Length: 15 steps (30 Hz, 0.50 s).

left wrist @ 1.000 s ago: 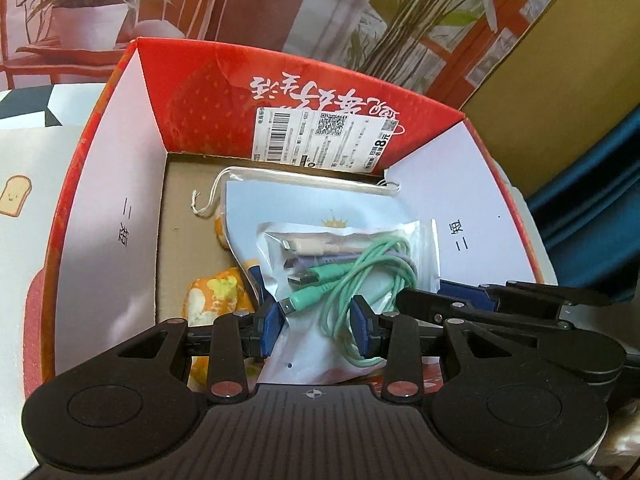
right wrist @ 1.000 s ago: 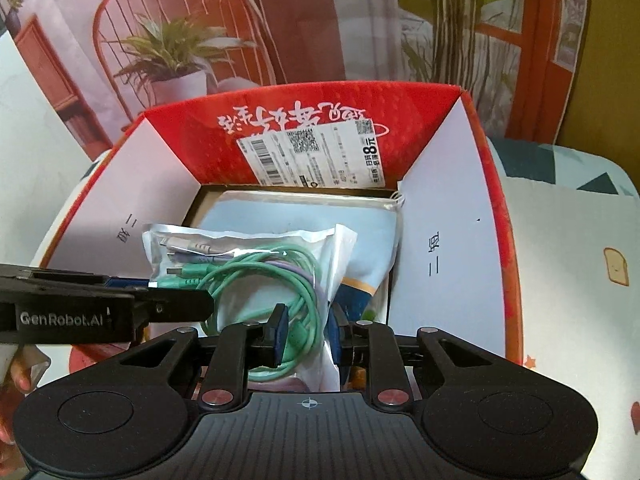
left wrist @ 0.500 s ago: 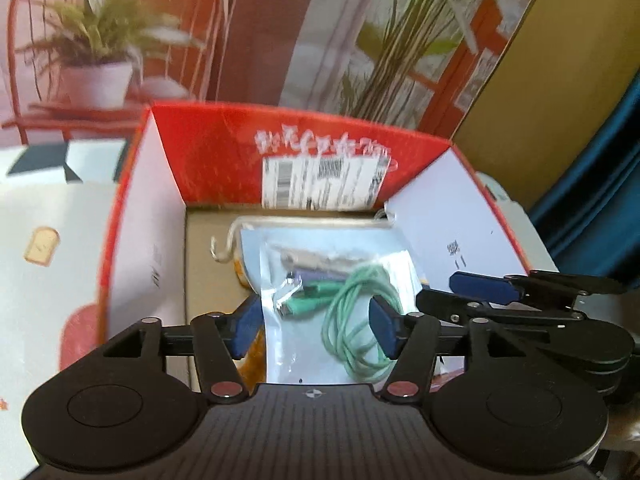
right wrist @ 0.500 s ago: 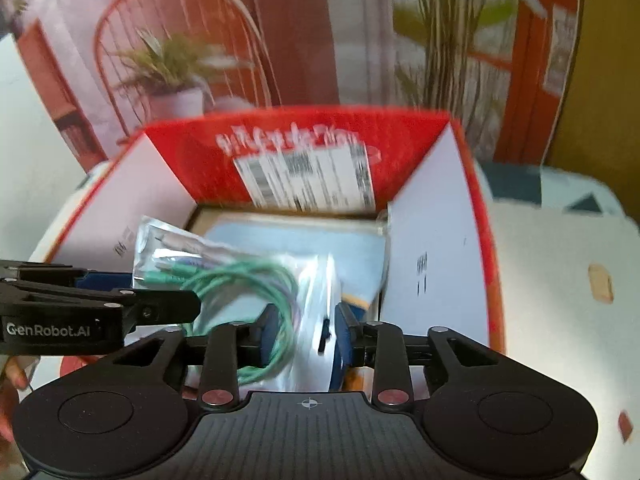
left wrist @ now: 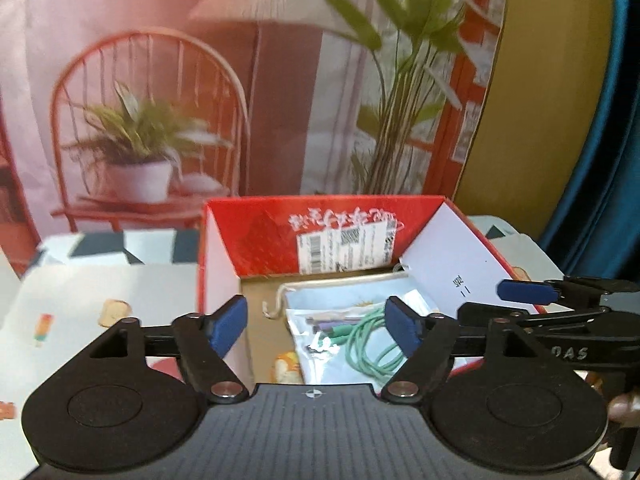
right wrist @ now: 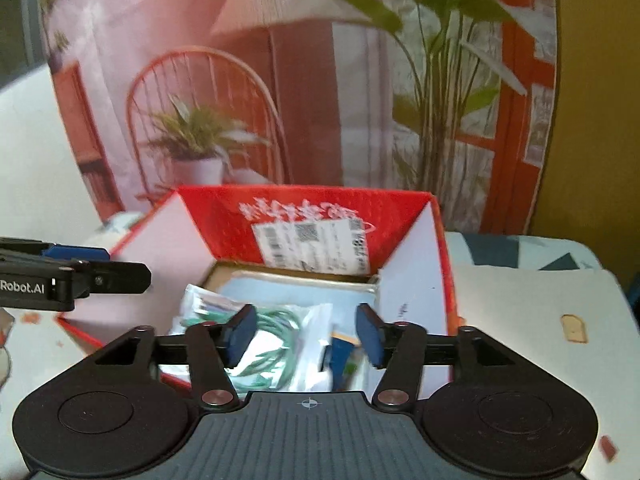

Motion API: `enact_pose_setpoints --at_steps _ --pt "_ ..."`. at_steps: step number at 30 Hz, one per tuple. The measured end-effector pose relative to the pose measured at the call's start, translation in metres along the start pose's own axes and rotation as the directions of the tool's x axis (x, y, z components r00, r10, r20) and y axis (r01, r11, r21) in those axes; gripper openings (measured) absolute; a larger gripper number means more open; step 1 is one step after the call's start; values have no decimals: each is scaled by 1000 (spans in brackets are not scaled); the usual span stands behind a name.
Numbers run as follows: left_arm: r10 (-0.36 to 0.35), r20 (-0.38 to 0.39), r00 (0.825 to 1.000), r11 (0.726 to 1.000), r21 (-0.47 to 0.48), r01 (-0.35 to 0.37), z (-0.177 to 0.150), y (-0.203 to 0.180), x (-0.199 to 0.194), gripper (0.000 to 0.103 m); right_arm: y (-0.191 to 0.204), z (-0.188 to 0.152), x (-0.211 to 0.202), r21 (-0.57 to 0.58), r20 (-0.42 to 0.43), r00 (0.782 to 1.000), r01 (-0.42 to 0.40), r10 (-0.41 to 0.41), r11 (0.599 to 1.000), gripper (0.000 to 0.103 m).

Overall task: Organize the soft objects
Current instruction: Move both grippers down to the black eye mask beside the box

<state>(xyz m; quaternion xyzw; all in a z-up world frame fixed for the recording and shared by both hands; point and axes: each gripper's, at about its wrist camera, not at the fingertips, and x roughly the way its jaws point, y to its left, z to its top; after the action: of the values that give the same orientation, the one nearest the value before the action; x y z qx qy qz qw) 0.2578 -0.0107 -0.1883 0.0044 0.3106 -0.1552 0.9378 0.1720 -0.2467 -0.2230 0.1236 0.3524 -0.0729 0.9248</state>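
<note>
Through your left wrist camera, your left claw (left wrist: 316, 322) is spreading apart with nothing between its blue pads (left wrist: 226, 322). Beyond them sits the red cardboard box (left wrist: 256, 236) on the desk (left wrist: 100, 284), its flaps up. Inside the box lies a clear plastic bag of green cables (left wrist: 352, 340), on top of a pale blue drawstring pouch (left wrist: 344, 292). A yellow patterned soft item (left wrist: 286, 366) peeks out at the near left of the bag. Your right claw (left wrist: 520, 300) shows at the right edge, above the box's right flap.

Through your right wrist camera, your right claw (right wrist: 306, 334) is also opening, and its pads (right wrist: 370, 334) grip nothing. The bag of green cables (right wrist: 276, 340) lies in the red box (right wrist: 224, 212), seen between the pads but apart from them, on the blue pouch (right wrist: 304, 290). Your left claw (right wrist: 96, 266) reaches in from the left, over the box's left flap. The picture is blurred here, so finer detail of the box's contents is hard to tell
</note>
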Motion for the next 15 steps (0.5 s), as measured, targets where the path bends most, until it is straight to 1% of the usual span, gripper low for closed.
enact_pose_setpoints --at_steps 1,4,5,6,7,9,11,15 --pt "8 21 1000 1000 2 -8 -5 0 -8 87 -1 -3 -4 11 9 1000 -7 7 1000 65" --pt "29 52 998 1000 5 -29 -18 -1 -27 95 -1 -12 -17 32 47 999 -15 14 999 83" --pt "35 53 998 999 9 -36 -23 -1 -31 96 -1 -15 -21 37 61 998 -14 12 999 95" --pt "40 53 998 999 10 -41 -27 -1 -35 100 -1 -19 -25 42 74 997 -20 16 999 100" --pt "45 49 998 999 11 -46 -33 -1 -39 101 -2 -22 -29 49 82 996 -32 28 998 102" --pt "53 39 998 999 6 -53 -42 2 -44 101 -2 -27 -35 55 86 995 -49 44 997 103" --pt "63 20 998 998 -1 -63 -53 5 -47 102 1 -32 -40 44 95 995 -42 38 998 103" --pt "109 3 994 994 -19 -109 -71 10 -54 102 11 -46 -52 1 122 992 -35 35 999 103"
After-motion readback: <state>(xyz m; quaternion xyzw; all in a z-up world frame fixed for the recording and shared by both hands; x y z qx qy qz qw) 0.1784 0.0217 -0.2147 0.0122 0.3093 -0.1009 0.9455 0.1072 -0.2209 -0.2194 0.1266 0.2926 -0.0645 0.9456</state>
